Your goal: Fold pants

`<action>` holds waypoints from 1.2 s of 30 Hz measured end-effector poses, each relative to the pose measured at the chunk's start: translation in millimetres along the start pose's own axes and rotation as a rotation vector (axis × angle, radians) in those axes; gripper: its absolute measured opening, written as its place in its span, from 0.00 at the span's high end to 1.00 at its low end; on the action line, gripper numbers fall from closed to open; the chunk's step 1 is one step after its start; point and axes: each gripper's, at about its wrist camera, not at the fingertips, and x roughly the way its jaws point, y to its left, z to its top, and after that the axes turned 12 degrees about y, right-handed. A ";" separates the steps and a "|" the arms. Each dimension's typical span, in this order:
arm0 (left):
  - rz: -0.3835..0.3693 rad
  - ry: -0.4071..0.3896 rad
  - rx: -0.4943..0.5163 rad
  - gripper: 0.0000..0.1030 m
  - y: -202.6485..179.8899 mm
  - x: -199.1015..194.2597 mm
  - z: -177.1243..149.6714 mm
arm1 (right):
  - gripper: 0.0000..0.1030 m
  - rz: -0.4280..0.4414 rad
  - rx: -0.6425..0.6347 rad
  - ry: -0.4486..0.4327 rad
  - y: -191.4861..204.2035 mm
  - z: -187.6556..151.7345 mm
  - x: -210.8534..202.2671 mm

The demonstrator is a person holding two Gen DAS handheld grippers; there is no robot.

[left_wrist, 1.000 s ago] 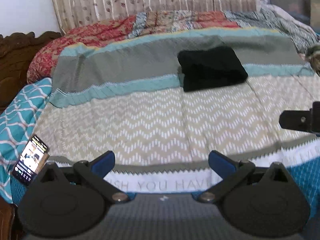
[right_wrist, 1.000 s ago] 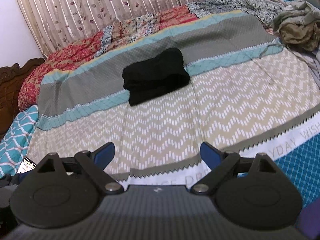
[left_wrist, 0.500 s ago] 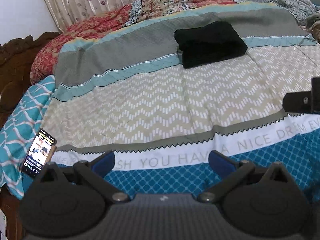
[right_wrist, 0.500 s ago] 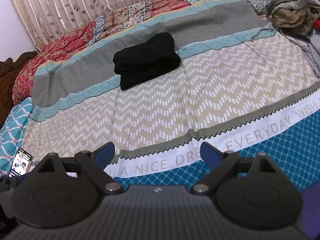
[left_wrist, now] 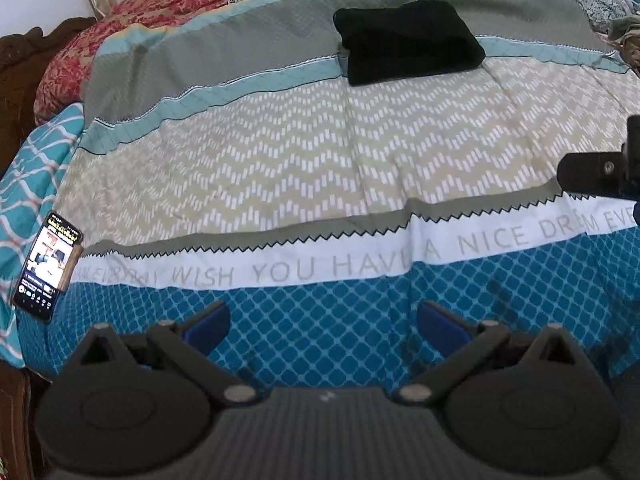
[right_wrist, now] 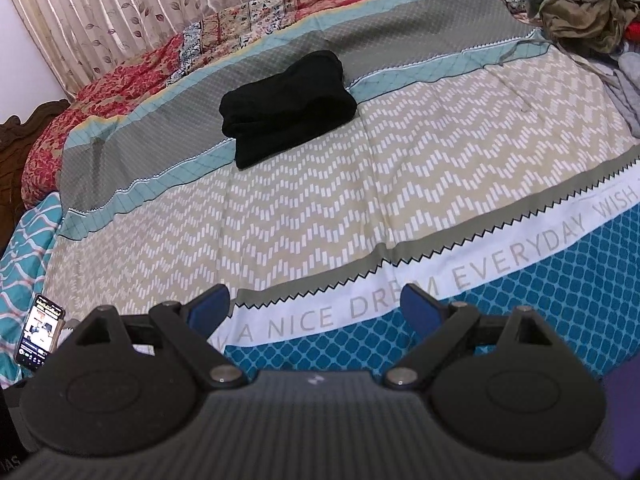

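I had pulled both grippers, left gripper [left_wrist: 324, 320] and right gripper [right_wrist: 316, 300], back from the bed [right_wrist: 320, 208], released and empty; the pants [right_wrist: 288, 108] lay folded, apparently finished.

Black pants [left_wrist: 408, 42] folded into compact bundle, lying on grey-teal bedspread stripes.

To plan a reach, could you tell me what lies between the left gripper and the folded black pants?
Only bare bedspread between left gripper and black pants, per the left wrist view.
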 end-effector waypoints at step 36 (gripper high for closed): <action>-0.014 -0.006 -0.022 0.00 1.6 -1.5 -2.5 | 0.09 0.002 0.020 0.036 -3.4 -2.7 10.5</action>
